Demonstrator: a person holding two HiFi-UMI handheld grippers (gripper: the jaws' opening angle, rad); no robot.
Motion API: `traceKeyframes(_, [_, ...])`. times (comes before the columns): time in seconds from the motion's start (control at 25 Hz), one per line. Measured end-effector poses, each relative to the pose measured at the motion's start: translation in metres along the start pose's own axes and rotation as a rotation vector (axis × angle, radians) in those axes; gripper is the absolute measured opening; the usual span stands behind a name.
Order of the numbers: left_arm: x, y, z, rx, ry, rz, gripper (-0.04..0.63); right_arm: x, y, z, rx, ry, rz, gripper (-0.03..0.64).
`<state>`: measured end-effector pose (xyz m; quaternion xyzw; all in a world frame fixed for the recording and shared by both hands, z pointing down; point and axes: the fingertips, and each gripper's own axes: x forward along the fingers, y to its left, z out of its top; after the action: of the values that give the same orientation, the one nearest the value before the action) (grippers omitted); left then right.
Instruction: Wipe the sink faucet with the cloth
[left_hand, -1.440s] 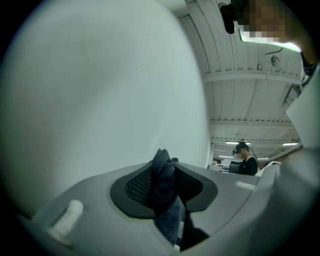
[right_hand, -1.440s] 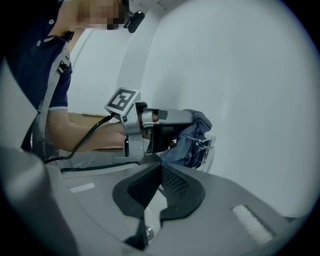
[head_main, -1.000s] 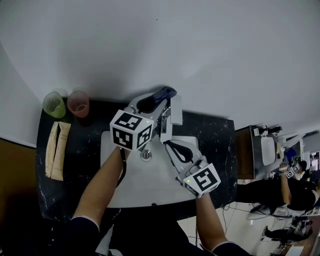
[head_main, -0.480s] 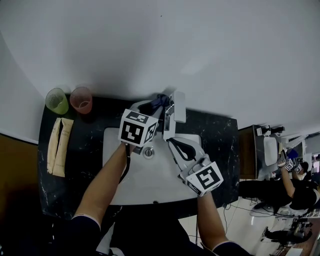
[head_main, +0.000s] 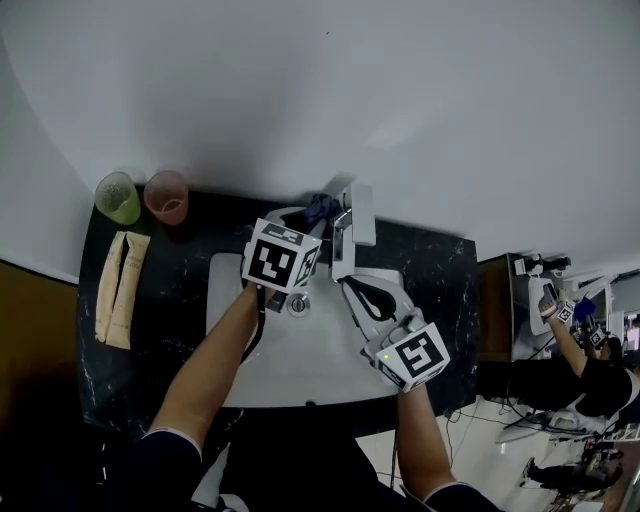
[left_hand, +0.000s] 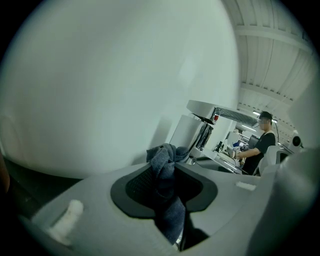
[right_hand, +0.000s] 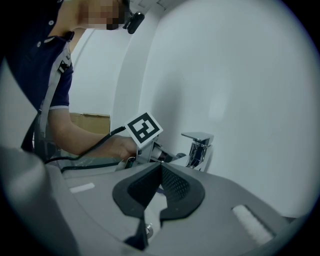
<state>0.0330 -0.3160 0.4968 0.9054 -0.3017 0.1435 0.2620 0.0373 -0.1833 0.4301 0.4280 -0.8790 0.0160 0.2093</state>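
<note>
The chrome faucet (head_main: 352, 228) stands at the back of the white sink (head_main: 262, 362). A dark blue cloth (head_main: 322, 207) is pinched in my left gripper (head_main: 309, 222), which is shut on it. The cloth is bunched against the faucet's left side, near its body. In the left gripper view the cloth (left_hand: 168, 176) hangs between the pads, with the faucet (left_hand: 207, 120) just beyond it. My right gripper (head_main: 347, 284) hovers over the basin in front of the faucet, shut and empty. In the right gripper view its tips (right_hand: 160, 167) meet below the faucet (right_hand: 199, 146).
A green cup (head_main: 117, 198) and a pink cup (head_main: 166, 196) stand at the back left of the black counter (head_main: 170, 300). Two beige packets (head_main: 120, 288) lie in front of them. The drain (head_main: 297, 304) sits mid-basin. A person (head_main: 590, 375) works far right.
My left gripper has come down and tipped forward with the cloth, from above the faucet's top to beside its body. The right gripper has stayed where it was.
</note>
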Motion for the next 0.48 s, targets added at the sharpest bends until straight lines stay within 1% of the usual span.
traceKeyframes(0.24, [-0.011,-0.014,-0.007,0.002,-0.001,-0.041,0.104,0.000,-0.001,-0.001,0.003,-0.002,0.006,0.005])
traceKeyframes(0.48, [-0.020,-0.023,-0.019,0.018,0.020,-0.071,0.104,0.000,-0.001,-0.001,0.003,-0.004,0.006,0.005])
